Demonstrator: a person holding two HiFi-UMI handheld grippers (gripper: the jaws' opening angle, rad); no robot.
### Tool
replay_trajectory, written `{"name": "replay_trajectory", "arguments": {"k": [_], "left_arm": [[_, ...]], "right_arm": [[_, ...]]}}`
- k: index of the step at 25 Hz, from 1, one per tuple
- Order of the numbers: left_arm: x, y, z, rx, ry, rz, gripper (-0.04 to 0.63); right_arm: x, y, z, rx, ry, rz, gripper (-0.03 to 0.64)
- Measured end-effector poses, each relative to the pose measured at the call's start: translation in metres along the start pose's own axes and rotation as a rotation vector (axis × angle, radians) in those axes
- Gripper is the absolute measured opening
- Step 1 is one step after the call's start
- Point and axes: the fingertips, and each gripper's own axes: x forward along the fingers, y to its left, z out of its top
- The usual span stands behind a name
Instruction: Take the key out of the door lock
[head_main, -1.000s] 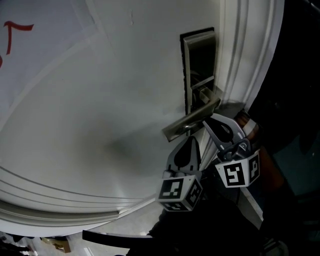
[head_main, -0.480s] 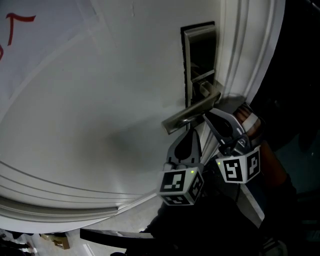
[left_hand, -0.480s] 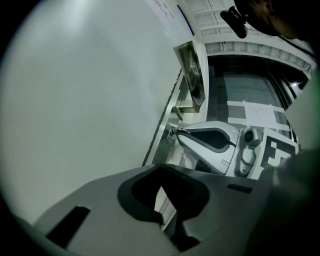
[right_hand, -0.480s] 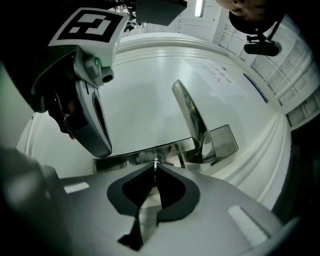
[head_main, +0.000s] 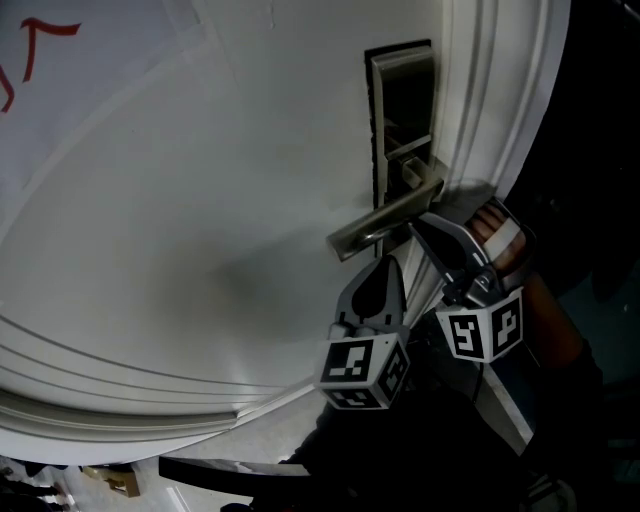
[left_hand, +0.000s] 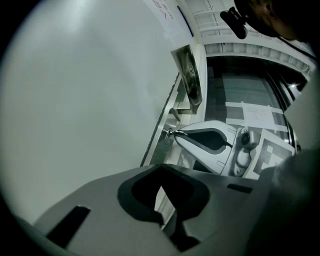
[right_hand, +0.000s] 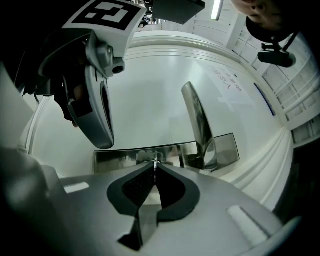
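key (right_hand: 156, 161): only a thin metal sliver shows, pinched at the jaw tips of the right gripper (right_hand: 155, 169). The head view hides it behind the lever handle (head_main: 385, 222). In the left gripper view it is a tiny glint, its shape beyond telling.
keyhole: covered in every view.
lock plate (head_main: 403, 100): lower end hidden behind the lever handle in the head view.
red marking (head_main: 55, 31): cut off by the head view's top-left edge.
writing on the door (right_hand: 227, 80): too small to read.
hand (head_main: 497, 232): only partly visible, the rest lost in darkness.

White door (head_main: 200, 200), silver handle (head_main: 385, 222) and lock plate (head_main: 405, 70), grey, black-and-white-marked left gripper (head_main: 389, 263) and right gripper (head_main: 420, 228).
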Motion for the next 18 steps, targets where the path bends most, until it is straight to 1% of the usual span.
{"name": "replay_trajectory", "arguments": {"k": [12,18], "left_arm": [[0.0005,0.0003,0.001,0.005,0.003,-0.001,-0.001],[-0.0013,0.004,0.0047,0.001,-0.011,0.01,0.0]], "right_arm": [[-0.0002,0.0012,0.0,-0.075,0.006,0.007,0.011],[-0.0006,0.0011,-0.0003,-0.069,0.005,0.02,0.011]]}}
